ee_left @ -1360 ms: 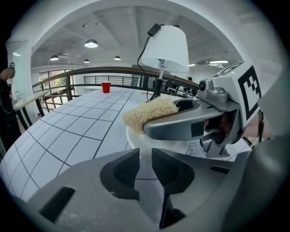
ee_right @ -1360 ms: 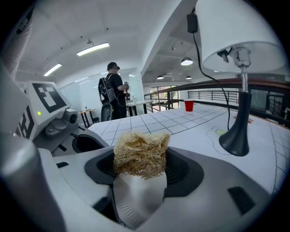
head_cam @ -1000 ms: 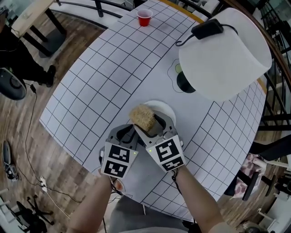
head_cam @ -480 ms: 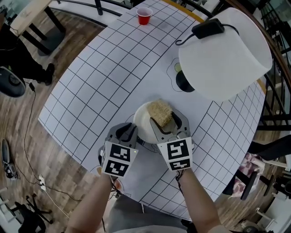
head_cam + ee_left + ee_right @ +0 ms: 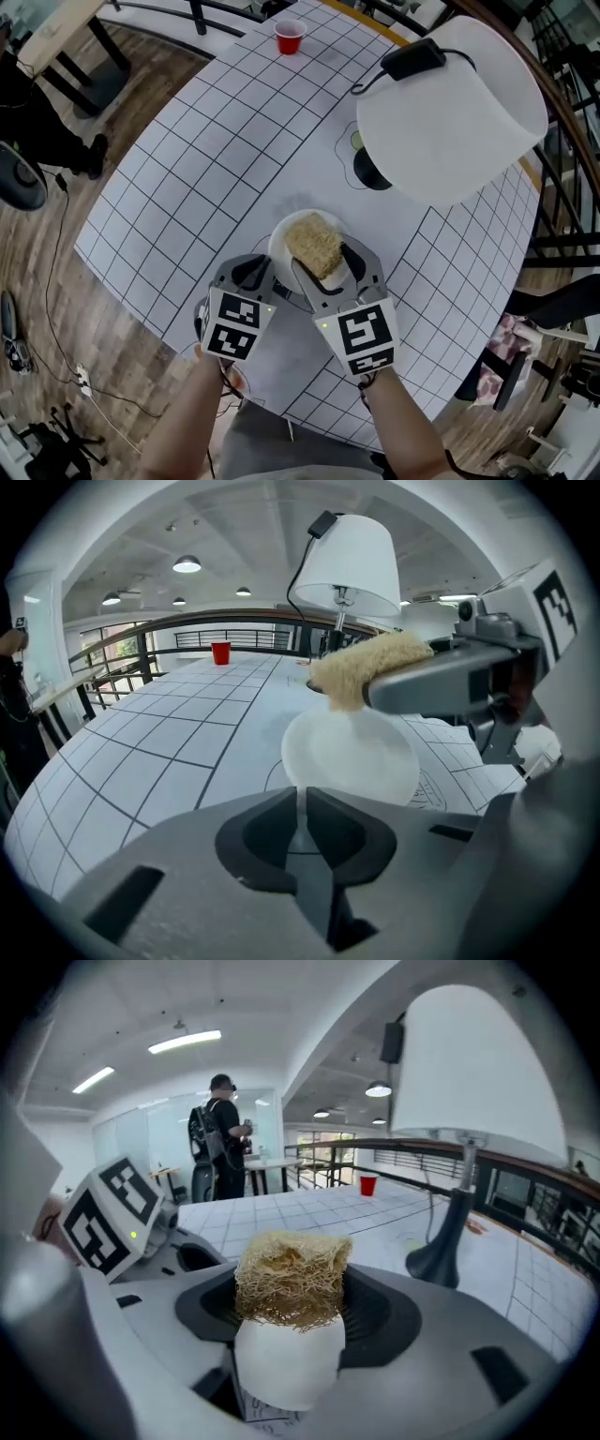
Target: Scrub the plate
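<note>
A small white plate [image 5: 284, 246] is held tilted above the gridded table [image 5: 187, 159]. My left gripper [image 5: 266, 274] is shut on the plate's near rim; in the left gripper view its jaws pinch the rim of the plate [image 5: 352, 757] at its bottom edge. My right gripper [image 5: 325, 263] is shut on a tan loofah sponge [image 5: 313, 245], which presses on the plate's face. In the right gripper view the sponge [image 5: 292, 1277] sits between the jaws, above the plate [image 5: 286, 1363]. The sponge [image 5: 364, 666] also shows in the left gripper view, over the plate's top.
A lamp with a big white shade [image 5: 450, 103] and a dark base [image 5: 368, 172] stands just beyond the plate to the right. At the table's far edge is a red cup [image 5: 289, 36]. A person [image 5: 223, 1138] stands far off, beyond the table.
The sponge went from the plate's left side to its right, then back toward the middle. The left gripper stayed shut on the rim, and both grippers shifted slightly left.
</note>
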Tool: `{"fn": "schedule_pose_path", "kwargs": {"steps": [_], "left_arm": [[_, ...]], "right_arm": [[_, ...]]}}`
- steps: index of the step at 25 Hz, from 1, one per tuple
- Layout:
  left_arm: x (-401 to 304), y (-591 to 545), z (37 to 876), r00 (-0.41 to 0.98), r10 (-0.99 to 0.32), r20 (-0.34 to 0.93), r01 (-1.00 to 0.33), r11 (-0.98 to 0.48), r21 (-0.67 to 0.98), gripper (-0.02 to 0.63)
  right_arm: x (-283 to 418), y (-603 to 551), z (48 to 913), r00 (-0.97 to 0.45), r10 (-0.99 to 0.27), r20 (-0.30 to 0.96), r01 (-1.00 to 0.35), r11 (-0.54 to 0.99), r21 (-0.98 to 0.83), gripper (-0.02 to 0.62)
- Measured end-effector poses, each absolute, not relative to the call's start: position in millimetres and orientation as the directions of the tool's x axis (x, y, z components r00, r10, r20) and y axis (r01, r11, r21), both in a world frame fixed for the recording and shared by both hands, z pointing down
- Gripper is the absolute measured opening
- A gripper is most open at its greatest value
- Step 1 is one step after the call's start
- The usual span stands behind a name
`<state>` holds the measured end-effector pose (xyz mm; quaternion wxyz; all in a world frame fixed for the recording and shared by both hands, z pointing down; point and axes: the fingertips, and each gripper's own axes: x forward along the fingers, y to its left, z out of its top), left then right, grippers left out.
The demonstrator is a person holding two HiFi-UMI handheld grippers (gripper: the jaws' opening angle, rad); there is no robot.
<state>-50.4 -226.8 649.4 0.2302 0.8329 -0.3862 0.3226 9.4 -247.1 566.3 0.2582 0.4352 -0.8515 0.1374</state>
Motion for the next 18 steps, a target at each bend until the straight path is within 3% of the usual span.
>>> {"fn": "schedule_pose_path", "kwargs": {"steps": [6,12,18], "left_arm": [[-49.8,-226.1,649.4,0.484,-0.495,0.722,-0.798,-0.588,0.131,0.043],[-50.3,-228.5,649.7,0.470,-0.507,0.722,-0.806,-0.581,0.117,0.043],[-49.4,-227.7,649.4,0.467,-0.510,0.722,-0.808,-0.579,0.113,0.043]], "right_arm": [[-20.4,-226.6,614.9,-0.465,-0.534,0.707,-0.726,0.686,0.041,0.268],[-3.5,-221.6,628.1,-0.416,-0.518,0.747,-0.724,0.686,0.073,0.268],[59.1,-226.4,624.5,-0.316,-0.574,0.756,-0.807,0.581,0.104,0.267]]}}
